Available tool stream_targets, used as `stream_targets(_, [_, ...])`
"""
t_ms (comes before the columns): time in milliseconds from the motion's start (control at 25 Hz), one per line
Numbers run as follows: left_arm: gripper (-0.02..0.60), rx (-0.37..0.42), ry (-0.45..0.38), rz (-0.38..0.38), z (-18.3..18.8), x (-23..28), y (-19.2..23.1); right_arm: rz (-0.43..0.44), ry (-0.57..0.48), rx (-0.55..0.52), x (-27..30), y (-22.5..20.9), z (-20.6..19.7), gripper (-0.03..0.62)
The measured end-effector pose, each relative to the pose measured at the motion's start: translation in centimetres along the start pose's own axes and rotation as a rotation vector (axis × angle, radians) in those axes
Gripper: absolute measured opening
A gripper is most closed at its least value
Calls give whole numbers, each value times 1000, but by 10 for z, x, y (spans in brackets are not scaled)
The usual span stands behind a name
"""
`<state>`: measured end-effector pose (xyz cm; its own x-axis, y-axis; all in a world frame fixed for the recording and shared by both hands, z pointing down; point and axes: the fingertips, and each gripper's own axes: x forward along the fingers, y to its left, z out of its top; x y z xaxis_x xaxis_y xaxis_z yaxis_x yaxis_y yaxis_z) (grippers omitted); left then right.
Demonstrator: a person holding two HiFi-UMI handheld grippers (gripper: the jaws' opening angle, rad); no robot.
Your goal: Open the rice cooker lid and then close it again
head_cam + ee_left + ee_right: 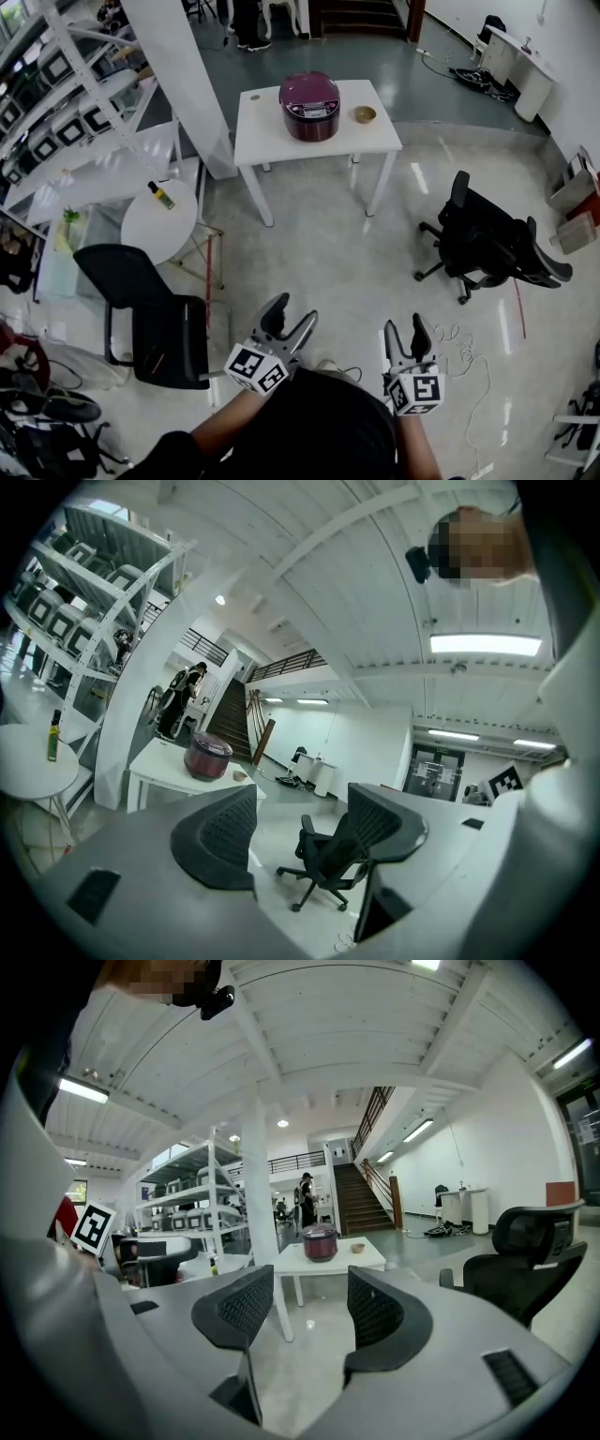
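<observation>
While rice cooker [310, 106] sits lid-down near middle of white table [272, 141], small bowl [365, 114] just beside it, task judged not yet begun. Cooker well apart from person, across open stretch of floor; black office chair [487, 239] off to right of path. Left gripper [292, 314] and right gripper [405, 330] held close to body, jaws wide, nothing between them. Likely readied for lid, both roughly facing table for approach.
</observation>
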<state>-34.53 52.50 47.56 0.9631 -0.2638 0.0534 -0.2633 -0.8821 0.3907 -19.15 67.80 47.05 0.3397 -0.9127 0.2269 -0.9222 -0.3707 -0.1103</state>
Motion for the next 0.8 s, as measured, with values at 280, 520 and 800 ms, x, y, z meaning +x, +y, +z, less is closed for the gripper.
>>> stream_targets(280, [281,-4,8,12,4,11,18,47,11,14,30,8,-7,216])
stream_targets(520, [281,-1,32,20,9,48,62,39,27,47,82,-1,1,216])
stream_targets(800, [281,35,82,-41,31,131,126,7,23,101,176,-25,27,216])
